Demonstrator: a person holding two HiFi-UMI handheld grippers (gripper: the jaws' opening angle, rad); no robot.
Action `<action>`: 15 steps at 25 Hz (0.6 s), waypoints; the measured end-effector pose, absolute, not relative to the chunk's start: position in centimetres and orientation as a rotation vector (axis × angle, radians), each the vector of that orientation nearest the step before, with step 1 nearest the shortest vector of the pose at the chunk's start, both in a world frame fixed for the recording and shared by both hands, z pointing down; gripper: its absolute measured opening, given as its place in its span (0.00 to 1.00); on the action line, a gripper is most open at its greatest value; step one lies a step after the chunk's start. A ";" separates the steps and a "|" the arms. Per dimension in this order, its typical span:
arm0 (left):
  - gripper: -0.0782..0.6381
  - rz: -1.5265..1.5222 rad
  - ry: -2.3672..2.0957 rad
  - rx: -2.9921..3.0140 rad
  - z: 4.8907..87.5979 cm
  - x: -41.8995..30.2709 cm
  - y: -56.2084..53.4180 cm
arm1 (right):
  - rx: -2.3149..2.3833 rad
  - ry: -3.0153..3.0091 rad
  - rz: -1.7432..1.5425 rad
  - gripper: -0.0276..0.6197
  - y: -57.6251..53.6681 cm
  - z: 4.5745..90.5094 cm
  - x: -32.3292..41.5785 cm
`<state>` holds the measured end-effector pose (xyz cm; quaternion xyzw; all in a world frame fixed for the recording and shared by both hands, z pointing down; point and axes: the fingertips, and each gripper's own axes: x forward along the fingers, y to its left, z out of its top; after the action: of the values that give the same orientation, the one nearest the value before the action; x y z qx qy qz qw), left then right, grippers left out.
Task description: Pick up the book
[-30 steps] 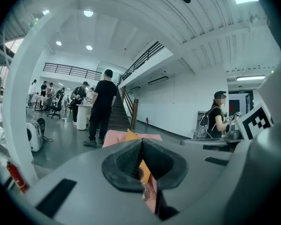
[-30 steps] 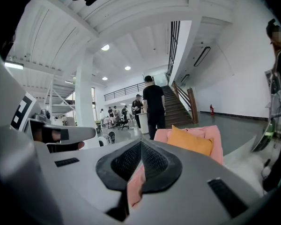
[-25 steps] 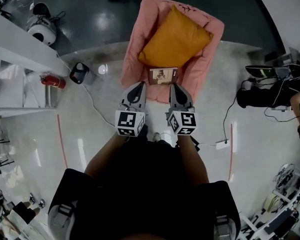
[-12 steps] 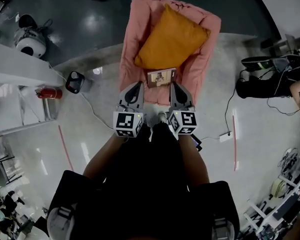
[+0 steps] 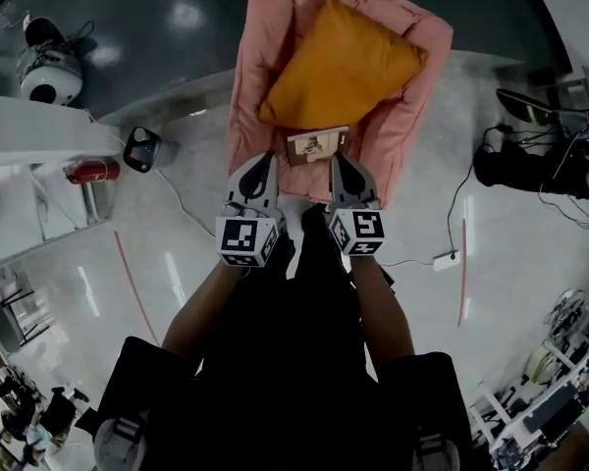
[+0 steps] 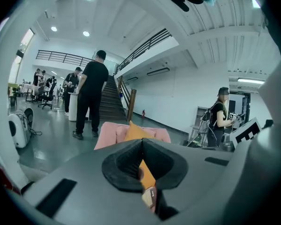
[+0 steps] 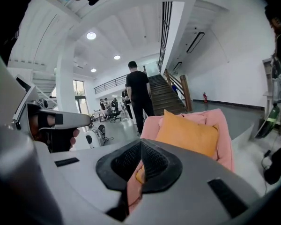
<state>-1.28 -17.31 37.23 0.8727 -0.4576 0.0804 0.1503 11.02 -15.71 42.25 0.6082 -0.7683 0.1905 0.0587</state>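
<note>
At the upper left of the head view a white round machine [image 5: 49,67] stands on the dark floor, and a red fire extinguisher [image 5: 90,171] lies below it. Toward the middle, the left gripper [image 5: 262,162] has its jaws pressed together on nothing, its tip just short of the pink armchair [image 5: 247,86]. The book [image 5: 317,145] rests at the front of the chair's seat, against the lower edge of the orange cushion [image 5: 339,67], apart from both gripper tips. Right of it, the right gripper [image 5: 338,163] is likewise closed and empty. A black bag [image 5: 520,170] sits far right.
</note>
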 end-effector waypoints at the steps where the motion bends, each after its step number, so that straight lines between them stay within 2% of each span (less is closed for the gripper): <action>1: 0.12 0.237 -1.325 2.500 38.0 -1.0 -18.3 | 1.834 -2.330 0.583 0.03 -16.7 43.1 11.4; 15: 0.12 0.285 -1.371 2.337 50.5 1.3 -25.1 | 1.576 -2.248 0.728 0.03 -23.8 60.6 12.8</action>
<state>1.30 -25.10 50.45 0.8392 -0.4924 0.1024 0.2069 12.80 -23.83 60.56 0.5485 -0.7826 0.2534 0.1502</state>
